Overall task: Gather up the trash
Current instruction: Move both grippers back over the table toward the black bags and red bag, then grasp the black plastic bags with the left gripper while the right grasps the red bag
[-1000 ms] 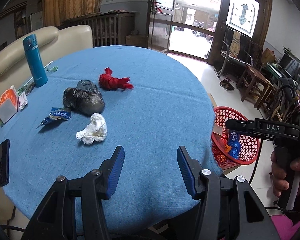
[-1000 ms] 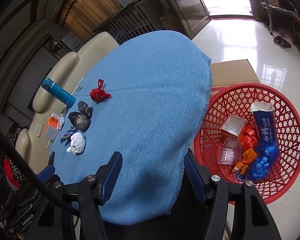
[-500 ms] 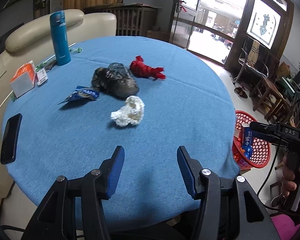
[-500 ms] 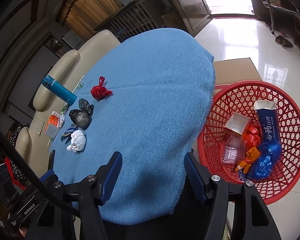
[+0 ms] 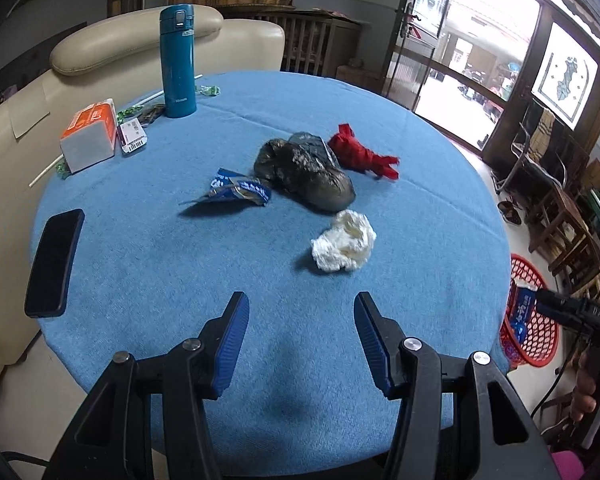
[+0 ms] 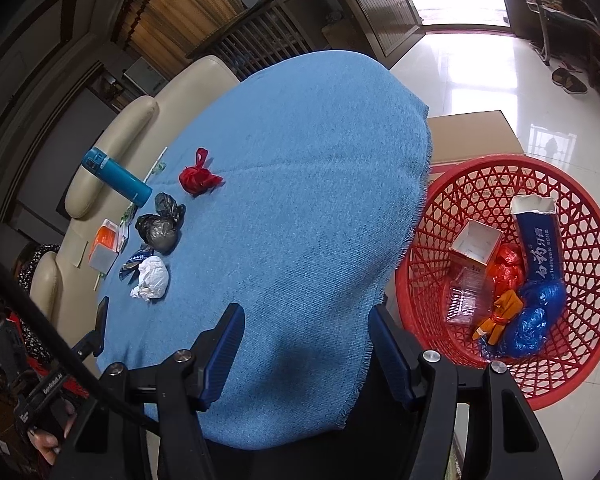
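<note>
Left gripper (image 5: 301,330), jaws spread and empty, has advanced over the table (image 5: 420,152) toward the white tissue wad (image 5: 344,246), likely the next pickup. Right gripper (image 6: 306,346), likewise released, hovers near the red basket (image 6: 452,200) of collected trash.

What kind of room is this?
Probably a home living or dining room: a round table under a blue tablecloth, a cream leather sofa behind it, and glass entrance doors opening outdoors.

Blue cloth on my worktop (image 5: 220,280); white tissue wad (image 5: 344,246), black bag (image 5: 308,172), red bag (image 5: 360,154), blue wrapper (image 5: 236,192), teal flask (image 5: 177,60), red lattice basket (image 6: 580,208).
</note>
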